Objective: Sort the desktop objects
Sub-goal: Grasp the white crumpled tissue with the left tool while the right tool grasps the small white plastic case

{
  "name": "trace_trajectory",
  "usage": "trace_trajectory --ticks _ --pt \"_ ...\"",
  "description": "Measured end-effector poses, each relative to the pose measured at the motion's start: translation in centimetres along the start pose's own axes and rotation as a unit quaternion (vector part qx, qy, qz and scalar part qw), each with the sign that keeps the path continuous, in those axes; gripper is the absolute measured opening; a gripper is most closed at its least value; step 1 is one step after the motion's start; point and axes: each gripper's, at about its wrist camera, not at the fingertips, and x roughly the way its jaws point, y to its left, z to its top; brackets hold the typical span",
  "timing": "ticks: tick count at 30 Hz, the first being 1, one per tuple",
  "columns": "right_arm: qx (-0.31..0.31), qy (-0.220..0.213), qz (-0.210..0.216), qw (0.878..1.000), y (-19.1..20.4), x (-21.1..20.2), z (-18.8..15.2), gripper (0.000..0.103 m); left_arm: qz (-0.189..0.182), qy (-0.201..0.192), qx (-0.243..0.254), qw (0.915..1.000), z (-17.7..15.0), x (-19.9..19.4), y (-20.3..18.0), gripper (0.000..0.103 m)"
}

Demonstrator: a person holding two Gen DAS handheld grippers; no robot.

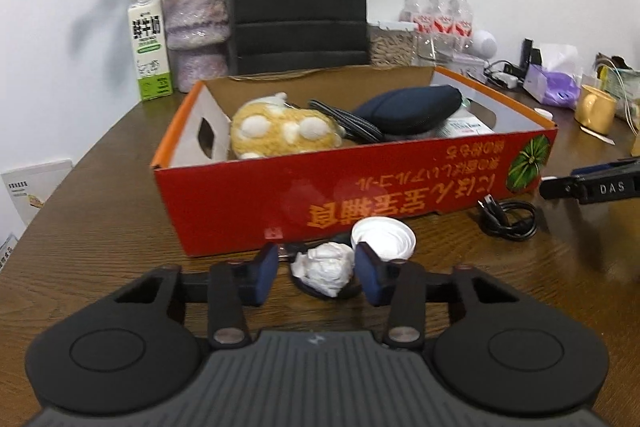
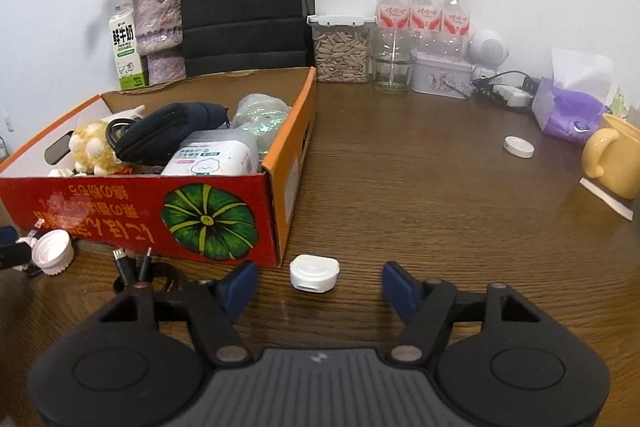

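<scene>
Your left gripper (image 1: 316,273) is down at the table (image 1: 100,227), and the crumpled white paper wad (image 1: 322,267) sits squarely between its jaws, just in front of the near wall of the red cardboard box (image 1: 360,183). The jaws are narrowed around the wad: the right pad looks to be at its edge, while a sliver of gap shows on the left, so I would not call it gripped yet. The wad lies dead ahead of you, roundish with no clear long axis, resting on something dark that I cannot identify; a white cap (image 1: 383,238) sits just beyond it to the right. Your right gripper (image 2: 320,285) has its jaws about half spread, and holds nothing. The small white case (image 2: 315,273) lies on the table just ahead of them, slightly left of centre, by the box's near right corner, with its long axis running across the jaws. So each hand has its own target straight in front: left is nearer to a hold, needing only to close; right probably has to reach forward a touch before closing. The coiled black cable (image 1: 508,217) lies between the two hands.
</scene>
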Motion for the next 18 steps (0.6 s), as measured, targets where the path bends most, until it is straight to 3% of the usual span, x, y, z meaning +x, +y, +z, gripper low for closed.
trace_trajectory --ticks 6,9,18 --pt "-0.015 0.0 0.0 1.0 0.5 0.3 -0.1 0.048 -0.014 0.009 -0.001 0.9999 -0.1 0.6 -0.2 0.022" --pt "-0.021 -0.004 0.008 1.0 0.7 0.2 -0.2 0.025 -0.016 0.006 0.0 0.9999 -0.1 0.6 -0.2 0.018" --pt "-0.027 -0.014 0.014 0.999 1.2 -0.5 -0.7 0.026 -0.013 -0.01 0.0 0.9999 0.0 -0.3 -0.4 0.015"
